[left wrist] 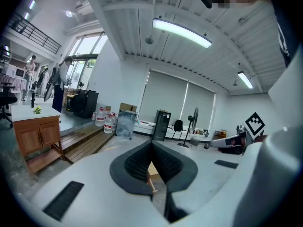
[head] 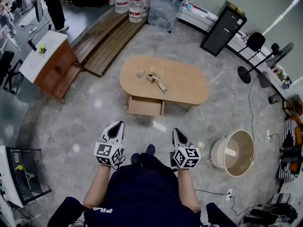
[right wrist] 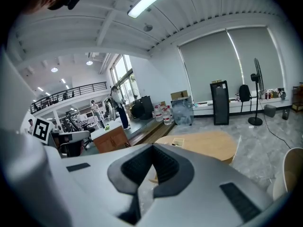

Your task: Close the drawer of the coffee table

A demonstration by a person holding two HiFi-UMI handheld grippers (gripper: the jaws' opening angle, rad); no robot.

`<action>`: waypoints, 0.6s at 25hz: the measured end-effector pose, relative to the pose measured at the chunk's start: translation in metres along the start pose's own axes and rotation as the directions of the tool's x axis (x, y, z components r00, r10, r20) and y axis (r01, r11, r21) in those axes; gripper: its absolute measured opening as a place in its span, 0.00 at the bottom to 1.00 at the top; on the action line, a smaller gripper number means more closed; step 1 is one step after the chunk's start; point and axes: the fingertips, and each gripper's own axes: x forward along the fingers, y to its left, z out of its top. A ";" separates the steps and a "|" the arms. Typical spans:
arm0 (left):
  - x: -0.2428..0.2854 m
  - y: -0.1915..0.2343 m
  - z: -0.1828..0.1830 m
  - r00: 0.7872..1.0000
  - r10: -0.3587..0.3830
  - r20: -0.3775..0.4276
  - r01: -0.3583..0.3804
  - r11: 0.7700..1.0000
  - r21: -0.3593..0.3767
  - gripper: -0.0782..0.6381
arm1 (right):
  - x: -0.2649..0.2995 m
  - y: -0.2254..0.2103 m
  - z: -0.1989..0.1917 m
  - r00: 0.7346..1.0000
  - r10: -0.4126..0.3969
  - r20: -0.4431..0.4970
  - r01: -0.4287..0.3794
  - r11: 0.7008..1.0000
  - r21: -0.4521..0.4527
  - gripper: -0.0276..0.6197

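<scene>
The oval wooden coffee table stands in the middle of the floor ahead of me. Its drawer is pulled out on the near side, toward me. Both grippers hover well short of it, over the floor. My left gripper is shut with nothing between its pads, and in the left gripper view its jaws meet, a sliver of the drawer showing below them. My right gripper is shut and empty too; in the right gripper view the table top lies beyond it.
On the table are a small bottle, a little open box and a remote. A wooden cabinet stands at the left, a round tub at the right, a low wooden platform behind.
</scene>
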 end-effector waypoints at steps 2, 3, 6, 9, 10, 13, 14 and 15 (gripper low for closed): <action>0.002 0.000 -0.002 1.000 -0.003 -0.006 0.003 1.000 -0.008 0.14 | -0.002 0.001 -0.006 1.000 0.007 -0.012 -0.007 1.000 0.002 0.08; 0.004 0.000 -0.003 1.000 -0.001 -0.009 0.001 1.000 -0.013 0.14 | -0.002 0.000 -0.009 1.000 0.014 -0.019 -0.014 1.000 0.000 0.08; 0.010 -0.001 -0.005 1.000 0.002 -0.013 -0.003 1.000 -0.019 0.14 | 0.004 -0.003 -0.011 0.999 0.029 -0.034 -0.029 1.000 -0.004 0.08; 0.023 0.006 -0.008 1.000 0.014 -0.027 -0.014 1.000 -0.011 0.14 | 0.020 -0.010 -0.004 0.999 0.036 -0.031 -0.036 0.999 0.001 0.08; 0.028 0.008 -0.009 0.999 0.022 -0.029 -0.022 1.000 -0.012 0.14 | 0.026 -0.015 -0.002 0.999 0.039 -0.031 -0.039 0.999 0.001 0.08; 0.044 0.009 -0.007 0.999 0.045 -0.030 -0.046 0.999 -0.011 0.14 | 0.042 -0.034 0.003 0.998 0.045 -0.040 -0.045 0.999 0.006 0.08; 0.051 0.009 -0.005 0.998 0.047 -0.032 -0.047 0.999 -0.007 0.14 | 0.047 -0.040 0.007 0.998 0.047 -0.042 -0.047 0.999 0.007 0.08; 0.059 0.008 -0.003 0.998 0.047 -0.035 -0.047 0.999 -0.002 0.14 | 0.053 -0.047 0.012 0.998 0.049 -0.042 -0.048 0.999 0.007 0.08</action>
